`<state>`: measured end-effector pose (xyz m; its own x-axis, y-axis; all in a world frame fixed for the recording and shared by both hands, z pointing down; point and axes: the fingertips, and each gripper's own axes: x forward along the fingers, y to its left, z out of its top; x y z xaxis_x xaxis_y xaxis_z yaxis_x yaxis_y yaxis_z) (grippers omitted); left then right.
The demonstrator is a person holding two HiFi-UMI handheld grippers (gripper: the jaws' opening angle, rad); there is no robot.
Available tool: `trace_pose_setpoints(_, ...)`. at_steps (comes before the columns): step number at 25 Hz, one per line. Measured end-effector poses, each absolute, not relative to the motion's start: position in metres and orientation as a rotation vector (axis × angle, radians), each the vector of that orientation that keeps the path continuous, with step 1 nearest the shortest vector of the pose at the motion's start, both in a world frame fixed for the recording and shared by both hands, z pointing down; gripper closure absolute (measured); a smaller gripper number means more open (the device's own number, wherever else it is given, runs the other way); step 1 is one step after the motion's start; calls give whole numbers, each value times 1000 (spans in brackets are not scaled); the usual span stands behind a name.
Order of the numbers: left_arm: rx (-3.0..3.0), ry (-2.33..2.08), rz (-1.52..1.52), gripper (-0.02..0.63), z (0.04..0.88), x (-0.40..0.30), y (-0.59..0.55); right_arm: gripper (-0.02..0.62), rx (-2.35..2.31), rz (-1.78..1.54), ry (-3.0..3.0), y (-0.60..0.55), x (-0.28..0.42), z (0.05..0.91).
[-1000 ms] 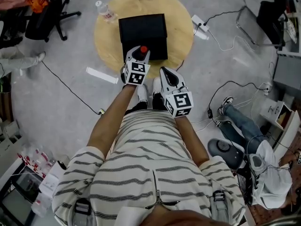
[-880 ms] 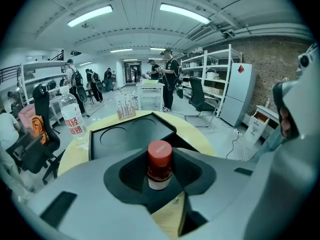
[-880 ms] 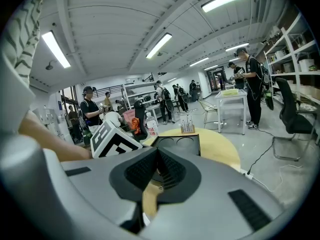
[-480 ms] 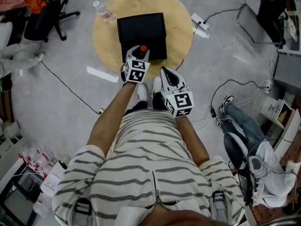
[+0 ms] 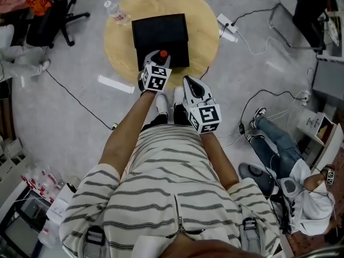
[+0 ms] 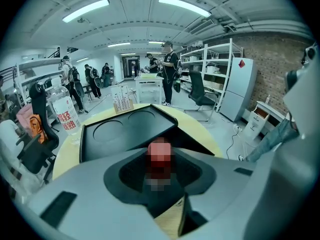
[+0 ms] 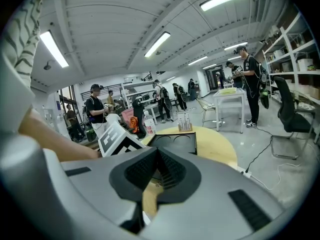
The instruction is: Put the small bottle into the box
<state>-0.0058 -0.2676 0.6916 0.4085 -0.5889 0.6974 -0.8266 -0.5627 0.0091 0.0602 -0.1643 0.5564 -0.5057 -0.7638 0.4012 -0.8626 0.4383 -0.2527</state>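
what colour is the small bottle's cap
Red: the small bottle's cap shows best in the head view.

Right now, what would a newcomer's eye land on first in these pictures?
The round wooden table stands out against the grey floor, with a black box on its middle. At the box's near edge, the left gripper is shut on a small bottle with a red cap. The right gripper hangs beside it, nearer the person, holding nothing.
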Motion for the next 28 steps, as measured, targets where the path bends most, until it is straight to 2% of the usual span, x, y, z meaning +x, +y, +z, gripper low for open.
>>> trace_pose_setpoints(28, 2292, -1196, 951, 449, 698, 0, -271, 577, 1400, 642, -2469, -164, 59, 556)
